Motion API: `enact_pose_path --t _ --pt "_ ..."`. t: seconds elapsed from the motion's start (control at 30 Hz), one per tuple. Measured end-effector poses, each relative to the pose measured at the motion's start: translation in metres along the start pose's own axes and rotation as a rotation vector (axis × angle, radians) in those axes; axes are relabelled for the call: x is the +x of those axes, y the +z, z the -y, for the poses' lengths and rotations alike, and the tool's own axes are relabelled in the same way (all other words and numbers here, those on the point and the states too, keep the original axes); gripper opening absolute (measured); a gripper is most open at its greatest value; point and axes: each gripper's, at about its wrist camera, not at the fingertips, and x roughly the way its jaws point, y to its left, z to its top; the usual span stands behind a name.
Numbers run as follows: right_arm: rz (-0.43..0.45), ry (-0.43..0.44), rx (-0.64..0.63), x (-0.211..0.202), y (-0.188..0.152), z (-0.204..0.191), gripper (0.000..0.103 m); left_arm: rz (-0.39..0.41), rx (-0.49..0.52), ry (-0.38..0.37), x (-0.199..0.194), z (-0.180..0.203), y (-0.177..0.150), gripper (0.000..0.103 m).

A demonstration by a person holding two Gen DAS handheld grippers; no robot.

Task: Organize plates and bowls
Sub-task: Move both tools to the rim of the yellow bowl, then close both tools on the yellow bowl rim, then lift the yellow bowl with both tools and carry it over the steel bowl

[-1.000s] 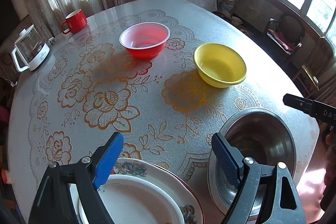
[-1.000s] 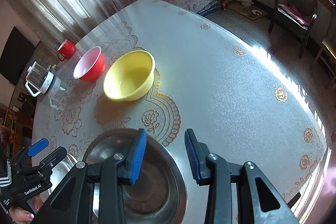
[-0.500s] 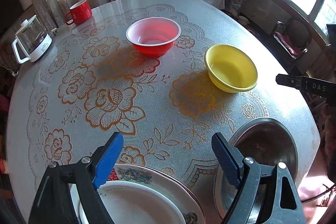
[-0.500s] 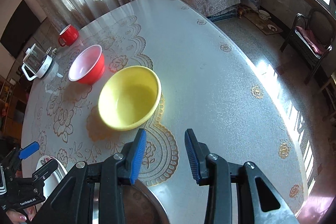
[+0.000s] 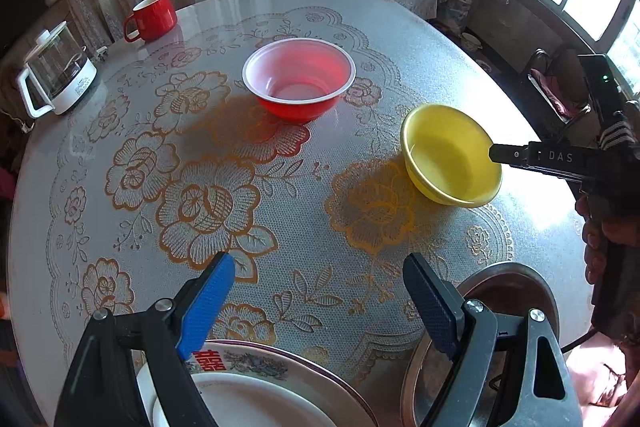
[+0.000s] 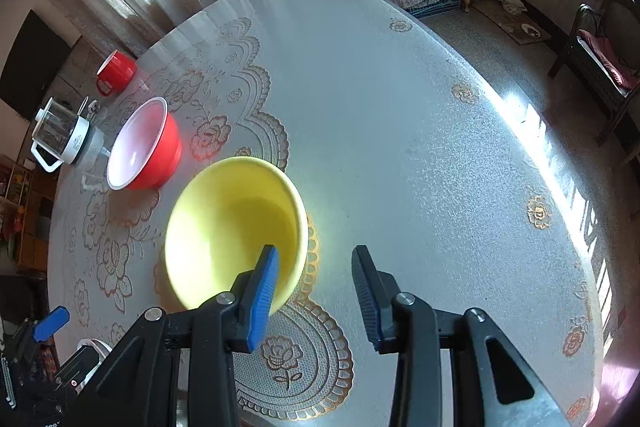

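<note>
A yellow bowl (image 5: 452, 155) (image 6: 236, 231) stands on the round table right of a red bowl (image 5: 299, 79) (image 6: 144, 145). My right gripper (image 6: 316, 263) is open, its left finger over the yellow bowl's near rim and its right finger outside it; it shows in the left wrist view (image 5: 496, 153) at that bowl's right rim. My left gripper (image 5: 320, 275) is open and empty above the table, over stacked plates (image 5: 280, 379), a white one on a patterned one. A steel bowl (image 5: 508, 291) sits at the near right.
A red mug (image 5: 152, 17) (image 6: 116, 71) and a glass kettle (image 5: 56, 75) (image 6: 60, 135) stand at the far left of the table (image 5: 360, 27). Curtains hang behind it. A chair (image 6: 600, 55) stands on the floor to the right.
My right gripper has moved forward from above the steel bowl to the yellow bowl's rim. My left gripper has drawn forward a little, so plates and steel bowl sit lower in its view.
</note>
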Motion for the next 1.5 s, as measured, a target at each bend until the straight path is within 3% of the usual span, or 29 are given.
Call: enact_pose_path --t 0.07,0.37,0.67,0.77,1.03,1.1,1.13,1.3,1.5 --pt "-0.003 0.012 -0.009 0.004 0.001 -0.001 0.037 -0.002 0.002 -0.005 0.004 0.003 0.006 0.087" --pt "-0.010 0.053 -0.007 0.019 0.000 -0.001 0.015 -0.040 0.005 -0.041 0.029 0.018 0.037 0.087" --pt "-0.007 0.058 -0.049 0.027 -0.003 -0.008 0.012 -0.017 0.040 -0.095 0.054 0.049 0.071 0.087" --pt "-0.004 0.049 -0.068 0.028 -0.002 -0.010 0.012 -0.044 0.062 -0.094 0.072 0.058 0.080 0.086" --pt "-0.009 0.058 -0.067 0.029 -0.002 -0.007 0.012 -0.165 -0.030 -0.186 0.116 0.058 0.082 0.057" --pt "-0.013 0.063 -0.060 0.031 -0.003 -0.006 0.012 -0.181 -0.025 -0.195 0.121 0.059 0.082 0.040" --pt "-0.012 0.065 -0.057 0.030 -0.004 -0.005 0.012 -0.176 -0.020 -0.191 0.122 0.060 0.082 0.039" --pt "-0.003 0.078 -0.050 0.027 -0.005 -0.004 0.012 -0.175 0.030 -0.190 0.123 0.071 0.084 0.012" --pt "-0.001 0.061 -0.054 0.025 -0.007 -0.005 0.011 -0.142 0.060 -0.174 0.115 0.078 0.082 0.012"
